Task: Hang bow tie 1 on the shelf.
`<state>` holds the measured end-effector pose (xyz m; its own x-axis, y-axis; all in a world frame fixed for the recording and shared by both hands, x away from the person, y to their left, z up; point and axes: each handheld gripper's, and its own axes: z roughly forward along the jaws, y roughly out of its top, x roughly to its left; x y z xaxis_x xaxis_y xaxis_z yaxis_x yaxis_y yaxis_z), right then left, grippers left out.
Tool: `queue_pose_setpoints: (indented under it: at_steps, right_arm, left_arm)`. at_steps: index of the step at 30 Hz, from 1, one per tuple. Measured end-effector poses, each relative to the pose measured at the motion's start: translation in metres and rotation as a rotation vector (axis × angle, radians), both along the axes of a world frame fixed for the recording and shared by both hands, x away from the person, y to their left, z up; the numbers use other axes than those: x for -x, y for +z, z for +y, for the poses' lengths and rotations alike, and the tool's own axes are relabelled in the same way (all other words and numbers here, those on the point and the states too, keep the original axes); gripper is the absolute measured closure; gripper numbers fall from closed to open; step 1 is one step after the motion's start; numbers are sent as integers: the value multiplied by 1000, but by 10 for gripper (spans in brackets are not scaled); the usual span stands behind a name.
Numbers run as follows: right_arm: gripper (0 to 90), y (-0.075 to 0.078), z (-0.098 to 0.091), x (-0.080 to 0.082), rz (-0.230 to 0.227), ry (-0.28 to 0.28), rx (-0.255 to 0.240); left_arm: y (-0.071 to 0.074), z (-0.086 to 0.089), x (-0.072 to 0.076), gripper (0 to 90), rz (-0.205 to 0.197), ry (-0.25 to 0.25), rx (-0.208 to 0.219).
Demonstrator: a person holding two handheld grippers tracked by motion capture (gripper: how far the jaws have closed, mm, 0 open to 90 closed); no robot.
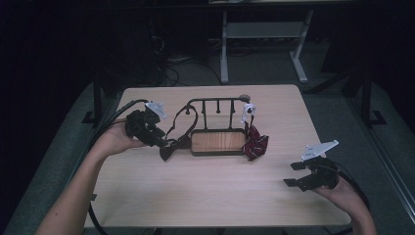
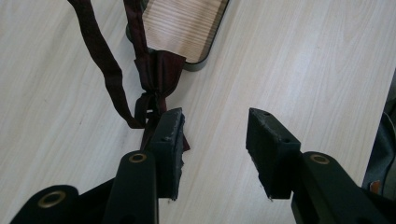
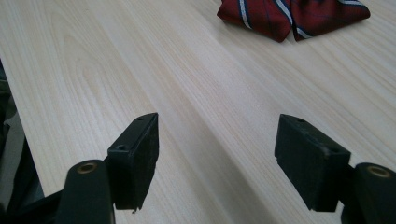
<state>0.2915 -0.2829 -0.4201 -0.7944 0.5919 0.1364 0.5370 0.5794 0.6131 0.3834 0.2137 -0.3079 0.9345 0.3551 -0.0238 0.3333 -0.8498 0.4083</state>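
Dark bow tie (image 1: 171, 147) is already hung off the stand (image 1: 218, 141), striped one (image 1: 255, 142) too; left gripper (image 2: 215, 135) spread beside it, right gripper (image 3: 224, 140) parked open

The high view looks forward and down from above the person's side, taking in the whole bench (image 1: 205, 196) from well back, forearms entering at the bottom edge. The left gripper view rides low on the left claw (image 2: 215, 140), facing along its jaws and close over the bench top toward the dark bow tie (image 2: 156, 74) and the wood-floored stand (image 2: 187, 28); the high view shares both, bow tie (image 1: 172, 147) and stand (image 1: 218, 141). The right gripper view sits just above the bench behind the right claw (image 3: 217, 154), facing the striped red bow tie (image 3: 292, 14), which the high view also shows (image 1: 255, 143).
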Motion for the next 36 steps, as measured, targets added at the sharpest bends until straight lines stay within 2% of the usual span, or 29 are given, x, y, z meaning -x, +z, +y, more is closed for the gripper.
queue_pose_setpoints:
  at_steps: [13, 23, 36]
  right_arm:
    - [302, -1, -1, 0, -7, 4, 2]
    - [303, -1, -1, 0, 2, -2, 3]
    - [295, -3, -2, 0, 3, -3, -4]
  left_arm:
    - [-12, 4, 12, 529, -6, 2, 15]
    - [-28, 8, 23, 497, -2, 15, 30]
    - [-49, 14, 40, 428, -26, 14, 35]
